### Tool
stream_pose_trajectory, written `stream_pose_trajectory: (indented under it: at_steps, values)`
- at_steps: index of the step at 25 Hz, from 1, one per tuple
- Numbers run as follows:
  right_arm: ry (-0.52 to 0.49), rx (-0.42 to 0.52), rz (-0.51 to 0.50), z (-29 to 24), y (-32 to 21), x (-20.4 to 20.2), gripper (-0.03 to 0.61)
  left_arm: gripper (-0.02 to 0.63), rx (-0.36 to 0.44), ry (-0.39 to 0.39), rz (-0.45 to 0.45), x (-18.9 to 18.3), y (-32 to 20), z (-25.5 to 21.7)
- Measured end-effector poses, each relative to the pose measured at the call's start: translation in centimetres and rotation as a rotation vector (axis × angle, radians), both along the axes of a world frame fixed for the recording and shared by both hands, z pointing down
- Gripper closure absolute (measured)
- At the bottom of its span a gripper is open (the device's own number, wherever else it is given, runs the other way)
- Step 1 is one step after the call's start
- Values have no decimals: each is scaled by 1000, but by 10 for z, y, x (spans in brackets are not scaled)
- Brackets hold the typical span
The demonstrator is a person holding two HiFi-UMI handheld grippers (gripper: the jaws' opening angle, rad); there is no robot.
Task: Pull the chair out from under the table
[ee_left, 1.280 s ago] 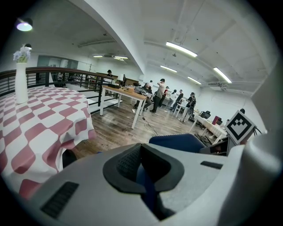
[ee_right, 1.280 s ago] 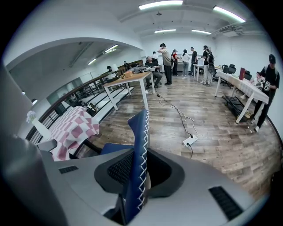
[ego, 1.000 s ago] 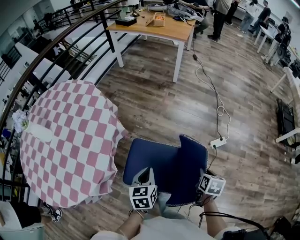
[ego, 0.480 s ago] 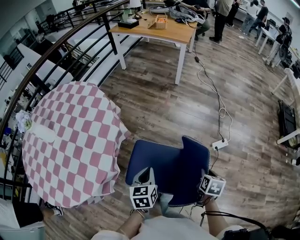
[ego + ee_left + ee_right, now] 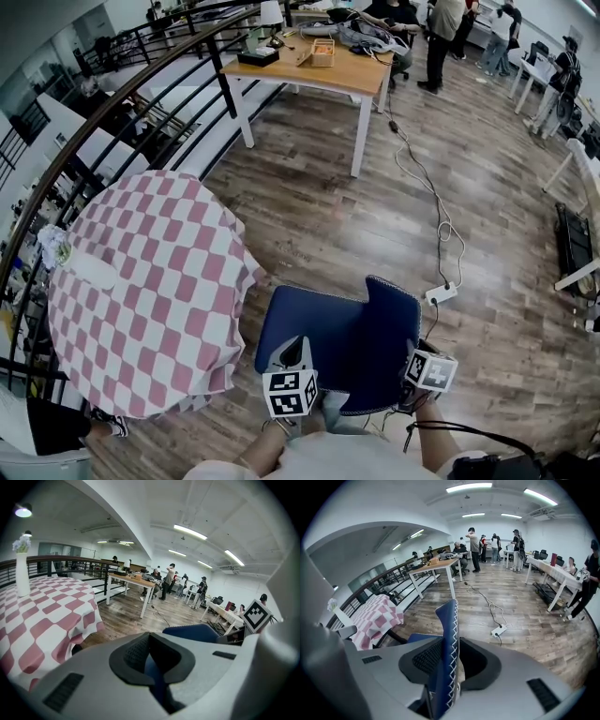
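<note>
The blue chair (image 5: 328, 328) stands on the wood floor beside the round table (image 5: 150, 281) with its pink-and-white checked cloth, outside the cloth's edge. My left gripper (image 5: 292, 349) is at the seat's near edge. In the left gripper view (image 5: 157, 667) its jaws are closed on a strip of the blue chair. My right gripper (image 5: 409, 358) is at the backrest (image 5: 449, 634). Its jaws are opening, and the stitched backrest edge stands between them with a gap showing on the right side.
A dark railing (image 5: 122, 103) curves behind the round table. On that table stands a white vase (image 5: 21, 573). A wooden table (image 5: 309, 56) stands farther back with people beyond it. A cable and power strip (image 5: 441, 293) lie on the floor right of the chair.
The head view has drifted slightly. The chair and both grippers hold about the same places.
</note>
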State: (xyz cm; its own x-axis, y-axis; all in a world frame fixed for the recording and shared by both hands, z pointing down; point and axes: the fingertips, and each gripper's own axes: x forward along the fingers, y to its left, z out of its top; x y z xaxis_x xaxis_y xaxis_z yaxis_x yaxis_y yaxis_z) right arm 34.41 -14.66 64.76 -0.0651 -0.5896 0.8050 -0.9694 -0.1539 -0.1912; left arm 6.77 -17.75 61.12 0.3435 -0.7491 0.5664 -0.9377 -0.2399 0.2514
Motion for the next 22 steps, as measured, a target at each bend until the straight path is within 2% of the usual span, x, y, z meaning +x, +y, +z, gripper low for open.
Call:
stream_pose_trajectory:
  at_steps: [3,10,15,22]
  values:
    - [51,17,15,-10,-1,4,472,611,5,-1,-6,-6,-1,-4]
    - [212,132,22,-44,-23,3,474,611,23,4,-41,-29,-2,-15]
    - [187,243,4,-63,-39,-28,479,611,50,14,-79,-52,-5,-25]
    - [151,271,-56,-64,-44,-75,535,611,73,16,-105,-79,-6,-32]
